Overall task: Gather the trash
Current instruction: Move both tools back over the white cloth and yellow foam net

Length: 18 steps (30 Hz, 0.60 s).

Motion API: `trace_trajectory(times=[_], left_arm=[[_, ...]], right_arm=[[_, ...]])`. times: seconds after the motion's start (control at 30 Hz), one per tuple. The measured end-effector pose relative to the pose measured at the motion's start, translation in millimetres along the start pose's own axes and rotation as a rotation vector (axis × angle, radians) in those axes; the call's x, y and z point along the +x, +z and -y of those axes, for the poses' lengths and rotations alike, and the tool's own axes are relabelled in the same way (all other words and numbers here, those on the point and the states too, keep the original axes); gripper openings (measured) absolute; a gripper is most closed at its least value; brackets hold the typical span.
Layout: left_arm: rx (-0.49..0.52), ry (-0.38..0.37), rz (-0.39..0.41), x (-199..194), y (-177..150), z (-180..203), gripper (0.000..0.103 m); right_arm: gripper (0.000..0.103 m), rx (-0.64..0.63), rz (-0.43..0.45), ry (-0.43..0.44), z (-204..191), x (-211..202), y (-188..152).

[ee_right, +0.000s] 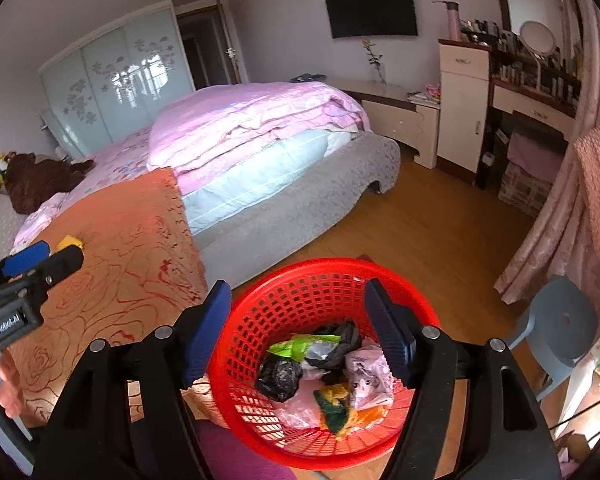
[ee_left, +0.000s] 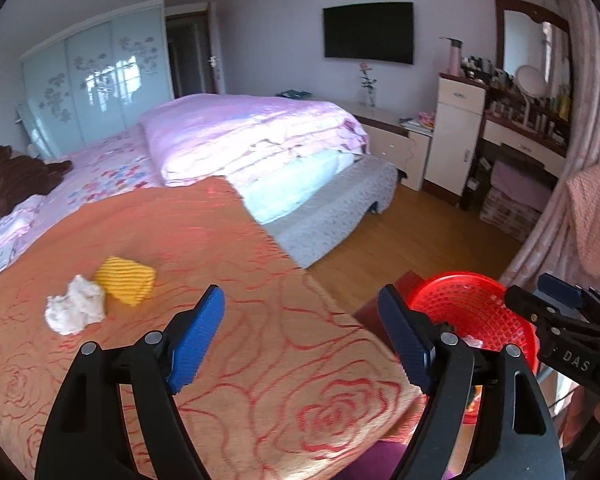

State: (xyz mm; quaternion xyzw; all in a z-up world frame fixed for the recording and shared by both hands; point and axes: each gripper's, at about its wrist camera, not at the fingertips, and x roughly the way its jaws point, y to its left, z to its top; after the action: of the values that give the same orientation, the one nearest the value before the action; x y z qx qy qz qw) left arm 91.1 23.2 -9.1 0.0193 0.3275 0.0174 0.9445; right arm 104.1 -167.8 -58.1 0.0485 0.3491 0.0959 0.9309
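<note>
A crumpled white tissue [ee_left: 76,309] and a yellow ribbed sponge [ee_left: 126,280] lie side by side on the orange rose-patterned blanket [ee_left: 240,360]. My left gripper [ee_left: 302,336] hovers open over the blanket, to the right of both, with nothing between its blue pads. A red mesh basket [ee_right: 300,292] stands beside the bed and holds several pieces of trash: black bags, a green wrapper, a pink packet. My right gripper [ee_right: 298,332] is open above the basket, empty. The basket [ee_left: 476,304] also shows at the right of the left wrist view, beside the right gripper [ee_left: 560,292].
Folded pink quilts [ee_left: 252,132] lie on the bed behind the blanket. Wooden floor [ee_right: 420,232] runs between the bed and a dresser [ee_right: 464,104]. A grey plastic stool [ee_right: 560,328] stands right of the basket. Pink curtains [ee_right: 572,184] hang at right.
</note>
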Motion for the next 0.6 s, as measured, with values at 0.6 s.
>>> trace_trajectory(times=[0.6], left_arm=[[-0.143, 0.135, -0.002, -8, -9, -84, 0.077]], right_arm=[[0.068, -0.111, 0.003, 0.114, -75, 7, 20]])
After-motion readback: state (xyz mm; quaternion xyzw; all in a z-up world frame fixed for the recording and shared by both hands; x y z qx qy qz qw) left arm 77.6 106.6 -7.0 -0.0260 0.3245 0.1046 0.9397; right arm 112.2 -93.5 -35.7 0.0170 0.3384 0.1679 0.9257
